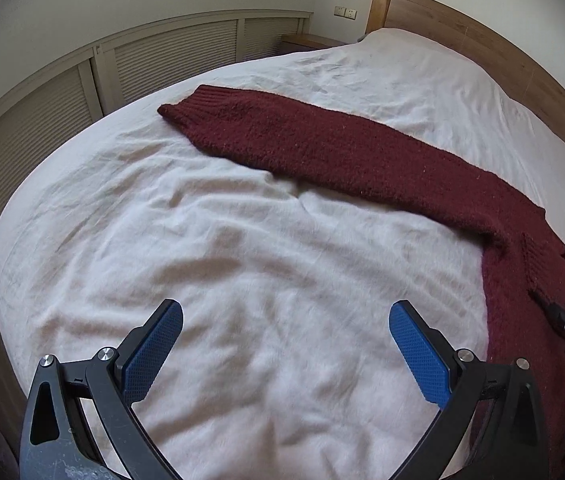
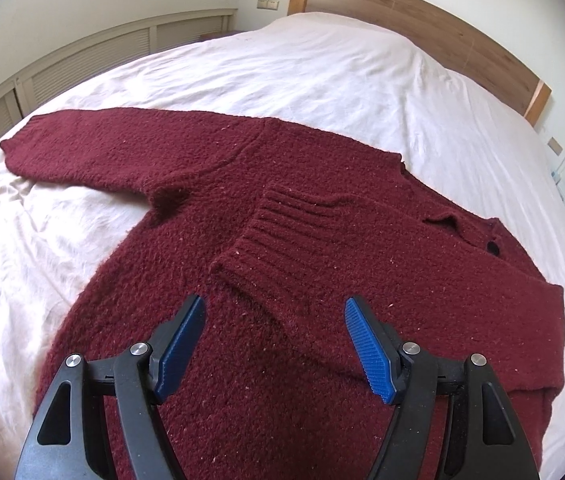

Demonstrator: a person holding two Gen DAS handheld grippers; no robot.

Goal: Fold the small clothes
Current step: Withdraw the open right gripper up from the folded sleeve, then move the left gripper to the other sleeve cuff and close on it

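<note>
Folding risk: outstretched sleeve (image 1: 322,140) may drag sweater (image 2: 282,240) askew across bed (image 1: 222,260).
Left tool (image 1: 285,350): jaws wide, empty.
Right tool (image 2: 275,344): jaws wide, empty, above folded cuff (image 2: 282,232).

The left gripper (image 1: 285,322) points forward and steeply downward over the white bed sheet (image 1: 242,240), which serves as the reference here. Its two black arms spread wide, and the blue ribbed fingers (image 1: 154,352) stand far apart with nothing between them, clear above the sheet. The right gripper (image 2: 275,320) tilts down at a similar angle, poised above the sheet where the dark red sweater (image 2: 282,208) lies on it. Its fingers (image 2: 370,354) also stand well apart, gripping nothing and not touching the knit. In the left wrist view, part of the right gripper shows at the right edge, beside the left one.
</note>
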